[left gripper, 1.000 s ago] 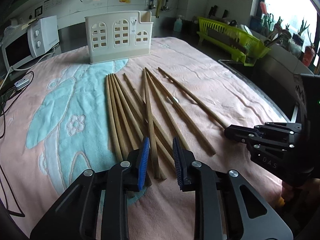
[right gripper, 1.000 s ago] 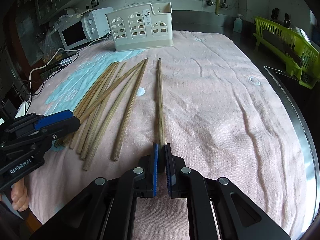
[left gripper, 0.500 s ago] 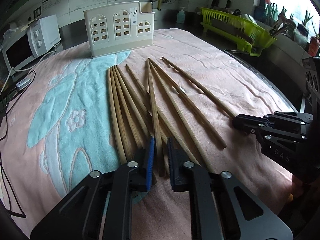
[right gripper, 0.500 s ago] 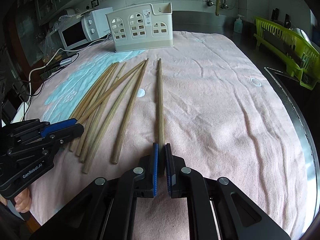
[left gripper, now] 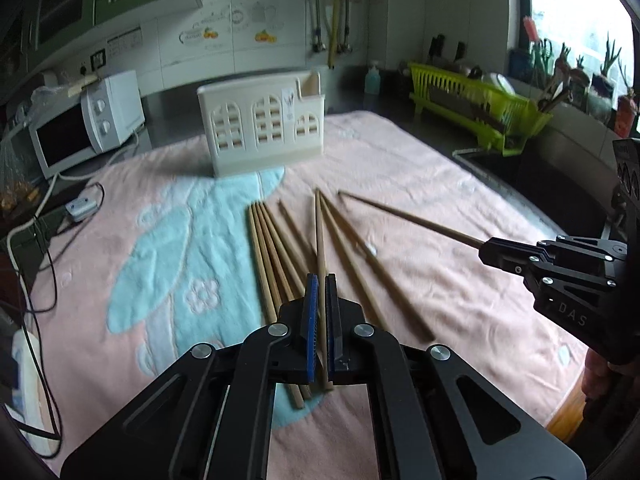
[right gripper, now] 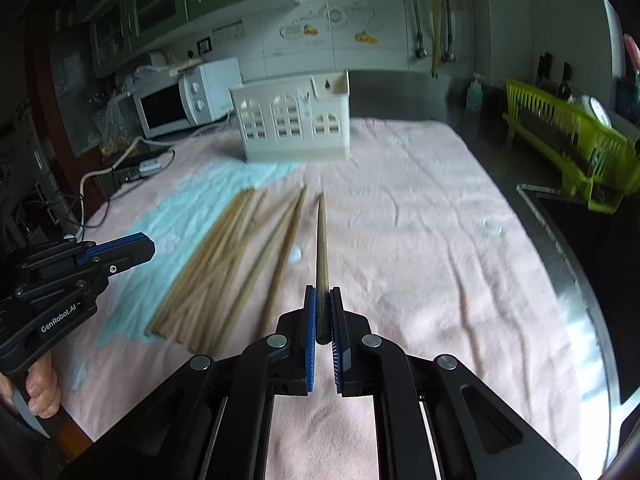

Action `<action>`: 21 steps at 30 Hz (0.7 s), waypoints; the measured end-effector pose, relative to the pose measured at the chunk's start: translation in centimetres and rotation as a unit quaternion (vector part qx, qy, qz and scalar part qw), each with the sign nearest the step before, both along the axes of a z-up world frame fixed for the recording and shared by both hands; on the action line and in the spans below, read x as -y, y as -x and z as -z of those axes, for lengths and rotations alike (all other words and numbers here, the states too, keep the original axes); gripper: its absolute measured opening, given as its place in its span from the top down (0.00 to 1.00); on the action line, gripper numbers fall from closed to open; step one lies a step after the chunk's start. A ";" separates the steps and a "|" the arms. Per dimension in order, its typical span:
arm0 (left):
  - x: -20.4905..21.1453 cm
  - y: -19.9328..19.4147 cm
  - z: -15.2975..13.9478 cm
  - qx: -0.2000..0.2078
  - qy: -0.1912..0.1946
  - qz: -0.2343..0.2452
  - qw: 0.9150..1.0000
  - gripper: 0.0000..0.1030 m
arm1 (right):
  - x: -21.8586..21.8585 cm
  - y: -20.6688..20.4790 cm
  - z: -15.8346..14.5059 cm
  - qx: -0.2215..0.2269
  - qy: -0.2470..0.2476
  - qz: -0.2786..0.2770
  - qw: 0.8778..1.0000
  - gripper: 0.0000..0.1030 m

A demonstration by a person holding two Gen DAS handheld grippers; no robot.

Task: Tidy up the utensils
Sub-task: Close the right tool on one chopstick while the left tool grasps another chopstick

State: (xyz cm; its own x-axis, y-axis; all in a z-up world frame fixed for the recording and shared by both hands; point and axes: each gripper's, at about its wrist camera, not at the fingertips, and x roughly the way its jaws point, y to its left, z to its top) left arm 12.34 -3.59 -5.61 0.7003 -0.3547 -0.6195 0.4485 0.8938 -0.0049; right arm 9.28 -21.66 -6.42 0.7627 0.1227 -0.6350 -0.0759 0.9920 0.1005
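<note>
Both sets of fingers clamped: left gripper (left gripper: 320, 284) on one chopstick (left gripper: 319, 232), right gripper (right gripper: 322, 296) on another chopstick (right gripper: 321, 248), each running toward 12 o'clock.

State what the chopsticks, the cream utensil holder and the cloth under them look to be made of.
Long tan chopsticks: probably bamboo or wood, matte, going by the even tan colour without gloss.
Cream utensil holder with arched window cut-outs: likely moulded plastic, smooth, with crisp cut-out edges.
Pink cloth with light-blue flower pattern: looks like terry towelling, soft and wrinkled, with a raised embossed design.
</note>
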 end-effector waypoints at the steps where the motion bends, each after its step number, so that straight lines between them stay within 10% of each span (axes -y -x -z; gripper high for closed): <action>1: -0.1 0.0 -0.5 0.007 0.001 0.001 1.000 0.98 | 0.0 0.0 -0.6 0.010 0.002 -0.001 1.000 0.93; 21: 0.9 -0.1 5.4 -0.096 0.010 0.045 0.994 0.73 | -0.3 0.1 -1.3 0.018 -0.012 -0.005 1.000 0.93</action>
State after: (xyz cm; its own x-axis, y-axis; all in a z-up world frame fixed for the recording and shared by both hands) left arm 12.42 -4.48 -10.99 0.5342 -0.4235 -0.7316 0.5152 0.8493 -0.1154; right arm 9.17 -21.34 -5.13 0.7833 0.1448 -0.6046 -0.0892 0.9886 0.1213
